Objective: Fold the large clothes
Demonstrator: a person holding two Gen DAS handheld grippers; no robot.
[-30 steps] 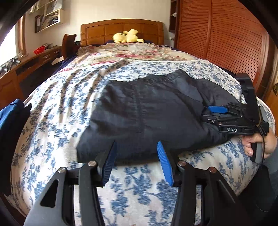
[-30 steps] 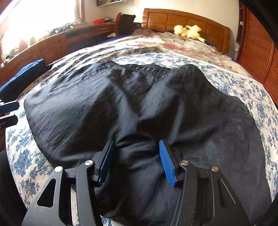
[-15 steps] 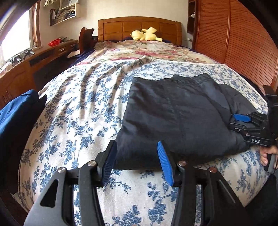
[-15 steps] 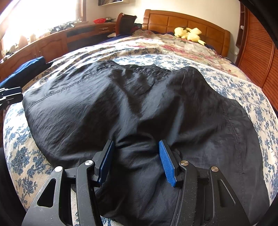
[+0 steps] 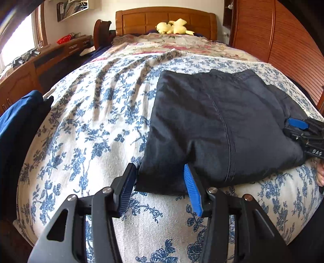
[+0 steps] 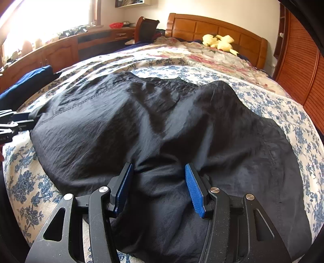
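Observation:
A large black garment [image 5: 218, 125] lies folded on the flowered bedspread [image 5: 91, 125]. It fills most of the right wrist view [image 6: 141, 125]. My left gripper [image 5: 160, 186] is open, with the garment's near left corner between its blue pads. My right gripper [image 6: 159, 182] is open, with a bunched fold of the garment's near edge between its pads. The right gripper also shows at the right edge of the left wrist view [image 5: 303, 129]. The left gripper shows at the left edge of the right wrist view [image 6: 12, 123].
A blue cloth pile [image 5: 18, 123] lies at the bed's left edge. A yellow plush toy [image 5: 174, 26] sits by the wooden headboard [image 5: 162, 18]. A wooden desk [image 6: 60, 50] runs along the left and slatted wardrobe doors [image 5: 293, 50] along the right.
My left gripper has moved left along the garment's near edge to its left corner and closer in. My right gripper has stayed in place on the bunched fold.

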